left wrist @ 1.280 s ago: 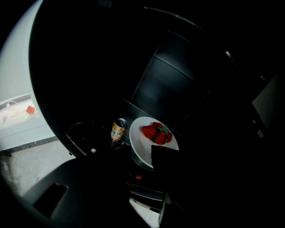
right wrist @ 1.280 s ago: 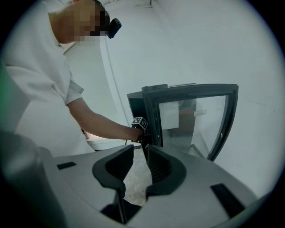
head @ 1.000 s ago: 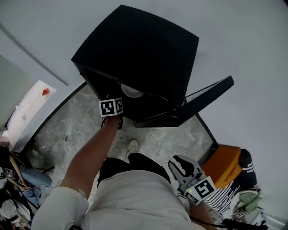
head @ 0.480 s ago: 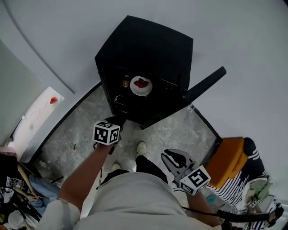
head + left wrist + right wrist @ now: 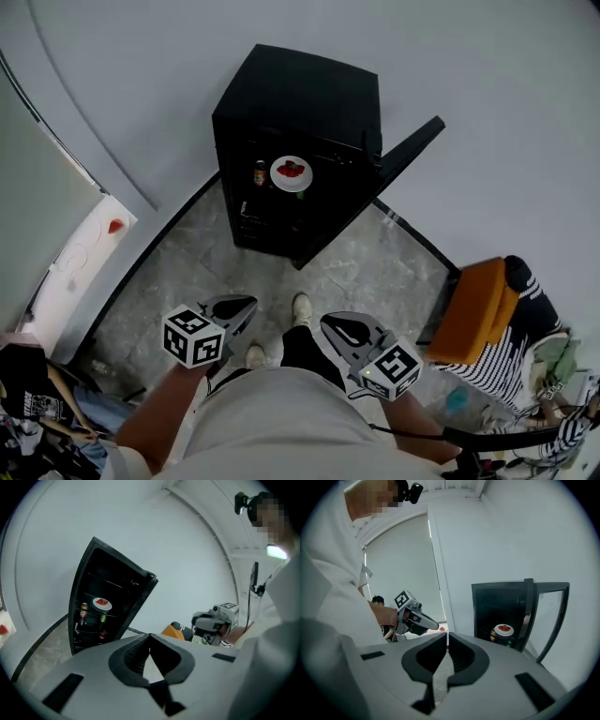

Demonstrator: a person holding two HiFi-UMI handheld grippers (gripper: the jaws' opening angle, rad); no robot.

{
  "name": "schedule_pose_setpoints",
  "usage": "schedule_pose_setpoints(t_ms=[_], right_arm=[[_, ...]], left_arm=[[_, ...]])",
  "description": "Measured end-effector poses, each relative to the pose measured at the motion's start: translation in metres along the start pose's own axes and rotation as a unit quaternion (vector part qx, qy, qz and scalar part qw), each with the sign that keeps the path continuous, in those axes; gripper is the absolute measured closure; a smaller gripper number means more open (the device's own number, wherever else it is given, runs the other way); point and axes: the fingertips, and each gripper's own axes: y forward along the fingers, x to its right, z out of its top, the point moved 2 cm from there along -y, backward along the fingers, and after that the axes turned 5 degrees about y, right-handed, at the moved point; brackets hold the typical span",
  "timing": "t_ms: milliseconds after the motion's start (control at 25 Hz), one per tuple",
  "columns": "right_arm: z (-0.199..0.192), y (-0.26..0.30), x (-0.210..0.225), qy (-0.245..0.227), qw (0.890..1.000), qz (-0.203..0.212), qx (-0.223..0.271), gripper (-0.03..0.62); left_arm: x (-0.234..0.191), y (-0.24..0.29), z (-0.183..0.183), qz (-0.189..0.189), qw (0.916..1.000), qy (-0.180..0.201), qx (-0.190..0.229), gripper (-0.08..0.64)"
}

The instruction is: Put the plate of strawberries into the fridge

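A white plate of strawberries (image 5: 292, 172) rests on a shelf inside the black fridge (image 5: 300, 94), whose door (image 5: 408, 150) stands open to the right. The plate (image 5: 102, 603) shows small in the left gripper view, and the plate (image 5: 504, 630) also shows in the right gripper view. My left gripper (image 5: 246, 303) is far back from the fridge, near my body. Its jaws have just been closing and are now shut with nothing between them. My right gripper (image 5: 328, 322) hangs beside it, also shut and empty.
A can (image 5: 260, 173) stands left of the plate on the same shelf, with bottles below. An orange seat (image 5: 478, 314) and striped cloth (image 5: 506, 366) lie at the right. A white board (image 5: 89, 248) and clutter sit along the left wall. Grey stone floor (image 5: 356, 272) lies between me and the fridge.
The left gripper has drawn back from the fridge toward my body and shut empty; the plate stays on the shelf. The whole view has backed away from the fridge.
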Motion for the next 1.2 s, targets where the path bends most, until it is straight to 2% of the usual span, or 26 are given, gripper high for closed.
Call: schedule_pose_setpoints(t_ms=[160, 240, 440, 920, 1200], right_arm=[[-0.013, -0.004, -0.030, 0.009, 1.000, -0.006, 0.005, 0.566], [-0.018, -0.005, -0.043, 0.013, 1.000, -0.005, 0.006, 0.567], [-0.014, -0.004, -0.075, -0.003, 1.000, 0.010, 0.018, 0.569], [-0.001, -0.004, -0.108, -0.037, 0.999, 0.026, 0.013, 0.569], [0.004, 0.003, -0.112, -0.052, 0.998, 0.040, 0.010, 0.571]], left_arm=[[0.033, -0.036, -0.010, -0.016, 0.9987, 0.048, 0.007, 0.546], [0.045, -0.051, -0.013, -0.026, 0.9979, 0.058, 0.010, 0.546], [0.074, -0.078, -0.020, -0.056, 0.9966, 0.059, 0.016, 0.546], [0.097, -0.100, -0.021, -0.057, 0.9954, 0.071, 0.030, 0.546], [0.088, -0.106, -0.026, -0.038, 0.9968, 0.065, 0.027, 0.546]])
